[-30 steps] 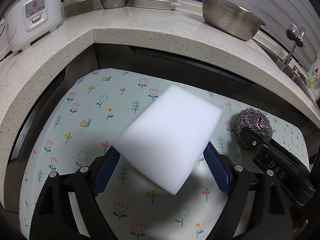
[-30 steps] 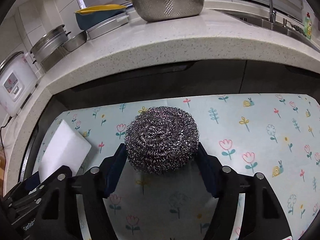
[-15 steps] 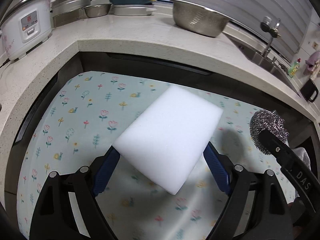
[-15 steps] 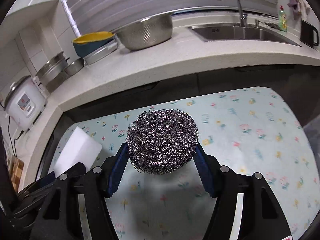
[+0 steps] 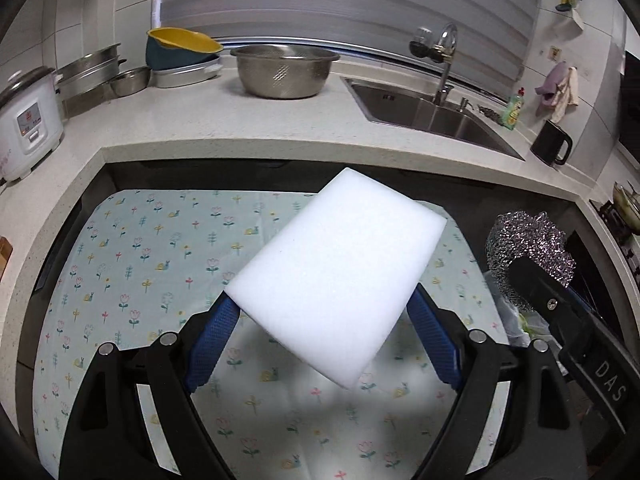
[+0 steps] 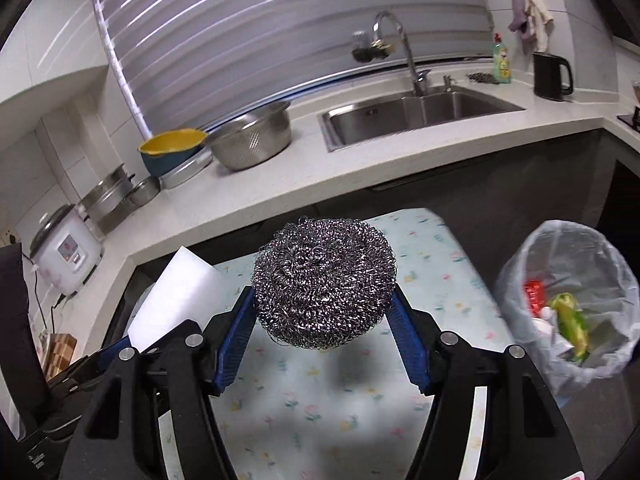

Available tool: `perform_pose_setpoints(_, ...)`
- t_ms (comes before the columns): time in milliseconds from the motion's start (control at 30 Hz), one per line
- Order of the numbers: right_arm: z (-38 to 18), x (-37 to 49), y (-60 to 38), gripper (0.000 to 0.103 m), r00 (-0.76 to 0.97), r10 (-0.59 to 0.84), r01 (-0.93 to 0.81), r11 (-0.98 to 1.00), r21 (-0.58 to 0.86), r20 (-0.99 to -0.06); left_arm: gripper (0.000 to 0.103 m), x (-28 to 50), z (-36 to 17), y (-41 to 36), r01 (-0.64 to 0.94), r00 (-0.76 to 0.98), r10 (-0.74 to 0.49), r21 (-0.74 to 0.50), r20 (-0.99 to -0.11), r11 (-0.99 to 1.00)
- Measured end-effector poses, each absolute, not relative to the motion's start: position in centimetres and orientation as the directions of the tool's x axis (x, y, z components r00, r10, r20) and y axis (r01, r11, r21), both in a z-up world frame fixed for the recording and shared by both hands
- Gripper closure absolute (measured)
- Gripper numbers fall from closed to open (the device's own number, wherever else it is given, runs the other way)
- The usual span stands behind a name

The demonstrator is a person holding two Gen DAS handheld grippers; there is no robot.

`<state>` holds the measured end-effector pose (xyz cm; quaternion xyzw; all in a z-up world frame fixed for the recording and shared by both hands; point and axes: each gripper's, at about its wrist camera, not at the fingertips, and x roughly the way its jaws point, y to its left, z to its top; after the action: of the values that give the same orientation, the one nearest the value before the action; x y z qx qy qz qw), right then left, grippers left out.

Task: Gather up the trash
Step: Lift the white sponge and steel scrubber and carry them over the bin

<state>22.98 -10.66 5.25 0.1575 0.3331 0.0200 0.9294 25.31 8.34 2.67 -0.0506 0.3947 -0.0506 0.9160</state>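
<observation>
While a speckled pale stone L-shaped countertop point(image 6: 400, 160) wraps the back of the scene, a pale-blue flower-printed tablecloth point(image 5: 132, 260) covers the low surface below it, under both tools. On the counter sit a stainless steel sink point(image 6: 420, 112) with a curved chrome faucet point(image 6: 400, 48), a perforated steel colander bowl point(image 5: 284, 72), a white rice cooker point(image 5: 24, 120) and a black electric kettle point(image 6: 552, 76). To the right of the cloth, lower down, stands a bin lined with a clear plastic bag point(image 6: 600, 264) that holds red and green scraps.

The left gripper point(image 5: 324, 324) has its blue-padded jaws pinching a white rectangular foam sponge point(image 5: 336, 272), which is held tilted in the air above the cloth, one corner pointing toward the counter. The right gripper point(image 6: 322, 332) has its blue pads pressed against both sides of a round steel wool scourer point(image 6: 324, 280), also held clear of the cloth, its shadow on the fabric below. From the left wrist view the scourer point(image 5: 528, 248) hangs to the right of the sponge, apart from it.
</observation>
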Motion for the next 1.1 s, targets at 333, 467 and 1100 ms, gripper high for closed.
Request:
perform_pose_setpoints(333,8.0,16.1,-20.1,0.040,0.819,0.038,0.178,0.932,0.316,-0.572,0.022,20.9,5.4,-1.5,0.194,0.687,-0.214,-0.109,-0.695,0.975)
perform_pose_setpoints(467,8.6,13.7,-23.3,0.040,0.828,0.001,0.220,0.920,0.325,-0.561,0.022,19.7,5.8,-4.7,0.243,0.680,-0.246,-0.104,-0.690,0.964)
perform_pose_setpoints(1100,8.2,9.4,-32.5,0.040,0.824,-0.116,0.357,0.866,0.349,-0.554,0.022,18.1,4.8,-15.1,0.397,0.624,-0.326,-0.072,-0.710,0.915)
